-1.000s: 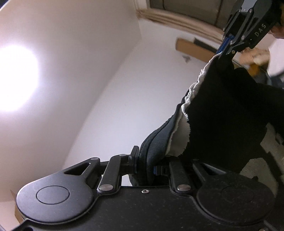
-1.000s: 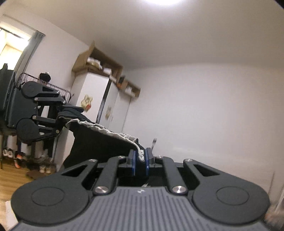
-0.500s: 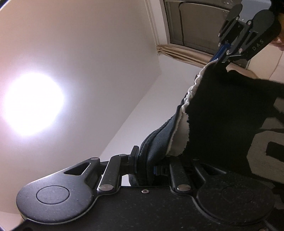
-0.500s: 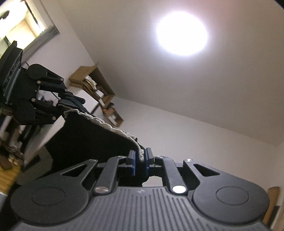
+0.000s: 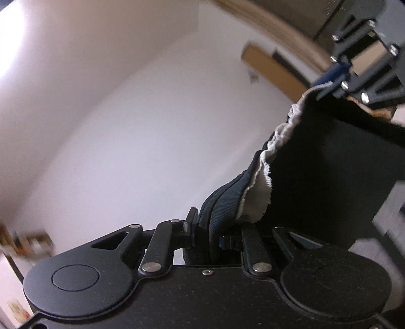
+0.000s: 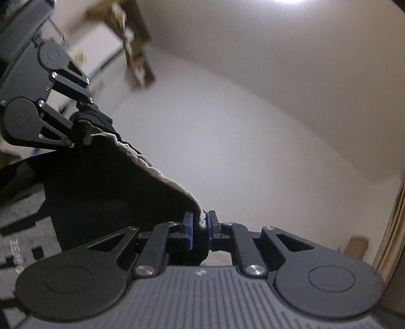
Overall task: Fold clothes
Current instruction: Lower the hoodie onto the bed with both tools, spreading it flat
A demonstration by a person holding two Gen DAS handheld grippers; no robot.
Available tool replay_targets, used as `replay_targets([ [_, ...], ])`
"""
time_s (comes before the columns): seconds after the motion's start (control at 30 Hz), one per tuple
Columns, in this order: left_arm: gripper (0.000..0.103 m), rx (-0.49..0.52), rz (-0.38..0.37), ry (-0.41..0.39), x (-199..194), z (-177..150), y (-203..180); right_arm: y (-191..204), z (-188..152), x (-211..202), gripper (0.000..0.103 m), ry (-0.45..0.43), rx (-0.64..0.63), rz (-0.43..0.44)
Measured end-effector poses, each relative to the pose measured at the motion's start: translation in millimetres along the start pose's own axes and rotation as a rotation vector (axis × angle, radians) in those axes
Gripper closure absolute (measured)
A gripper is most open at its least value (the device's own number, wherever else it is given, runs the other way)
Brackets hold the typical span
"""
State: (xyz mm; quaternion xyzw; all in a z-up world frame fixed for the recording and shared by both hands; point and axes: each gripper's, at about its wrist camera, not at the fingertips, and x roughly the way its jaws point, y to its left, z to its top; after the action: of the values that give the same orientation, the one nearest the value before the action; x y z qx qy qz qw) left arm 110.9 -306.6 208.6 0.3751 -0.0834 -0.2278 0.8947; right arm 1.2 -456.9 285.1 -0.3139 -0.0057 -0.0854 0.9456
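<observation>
two grippers are clamped on one dark garment (image 5: 329,164), each pinching a spot on its white-trimmed edge (image 5: 258,205). in the left wrist view the left gripper (image 5: 206,234) sits at the 6 o'clock bottom of the frame, its jaws nearly together with a thick ribbed fold of the dark cloth bunched between them; the right-hand pad is mostly buried under the fabric. from there the garment rises toward 2 o'clock, its pale gathered edge running up to the right gripper (image 5: 326,83), whose blue pads are closed on that edge near the upper right corner

in the right wrist view the right gripper (image 6: 200,227) is at 6 o'clock, its blue pads pressed on the cloth with the white trim showing just between them. the trim (image 6: 152,169) climbs as a taut diagonal toward 10 o'clock, ending at the left gripper (image 6: 81,126), which is shut on the far end of it. below this line the dark garment hangs as a sheet toward 8 o'clock, and a grey patch with blocky dark marks (image 6: 25,227) shows at the left edge; whether it belongs to the garment i cannot tell

beyond the cloth, a plain white wall (image 5: 152,126) fills most of both views. a blurred brown shelf (image 6: 136,50) sits at 11 o'clock in the right wrist view, a beige curtain (image 6: 392,227) at 3 o'clock, and a ceiling light (image 6: 288,1) glows at 12 o'clock
</observation>
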Motion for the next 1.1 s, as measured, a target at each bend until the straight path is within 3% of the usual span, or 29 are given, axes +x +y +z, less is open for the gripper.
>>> replay_targets([
  [0.1, 0.081, -0.078, -0.060, 0.158, 66, -56, -31, 38, -59, 78, 0.093, 0.106, 0.064, 0.014],
  [0.2, 0.059, -0.147, -0.114, 0.326, 121, -114, -79, 82, -132, 154, 0.088, 0.237, 0.175, 0.034],
  [0.23, 0.056, -0.170, -0.132, 0.381, 139, -133, -95, 99, -159, 176, 0.082, 0.301, 0.215, 0.047],
  [0.27, 0.053, -0.192, -0.150, 0.409, 145, -152, -104, 114, -185, 191, 0.079, 0.361, 0.244, 0.064],
  [0.3, 0.040, -0.214, -0.169, 0.423, 144, -171, -110, 130, -208, 203, 0.070, 0.417, 0.268, 0.082],
  [0.33, 0.027, -0.233, -0.186, 0.418, 139, -174, -108, 145, -232, 215, 0.060, 0.473, 0.292, 0.099],
  [0.4, 0.016, -0.263, -0.212, 0.399, 115, -180, -97, 154, -267, 217, 0.049, 0.528, 0.354, 0.111],
  [0.43, 0.016, -0.283, -0.222, 0.405, 109, -181, -91, 151, -275, 211, 0.041, 0.534, 0.393, 0.122],
  [0.5, 0.016, -0.357, -0.254, 0.425, 95, -184, -79, 143, -282, 197, 0.036, 0.543, 0.462, 0.134],
  [0.63, 0.017, -0.596, -0.369, 0.508, 49, -204, -45, 144, -283, 154, 0.035, 0.566, 0.584, 0.158],
  [0.83, 0.026, -0.735, -0.401, 0.654, -69, -253, -39, 148, -282, 34, 0.033, 0.668, 0.743, 0.206],
  [0.9, 0.026, -0.650, -0.419, 0.646, -106, -254, -50, 156, -279, 0, 0.033, 0.698, 0.753, 0.232],
  [1.0, 0.026, -0.382, -0.469, 0.607, -151, -245, -76, 168, -272, -49, 0.033, 0.728, 0.746, 0.275],
  [1.1, 0.027, -0.222, -0.506, 0.583, -173, -245, -101, 182, -263, -88, 0.033, 0.748, 0.706, 0.315],
])
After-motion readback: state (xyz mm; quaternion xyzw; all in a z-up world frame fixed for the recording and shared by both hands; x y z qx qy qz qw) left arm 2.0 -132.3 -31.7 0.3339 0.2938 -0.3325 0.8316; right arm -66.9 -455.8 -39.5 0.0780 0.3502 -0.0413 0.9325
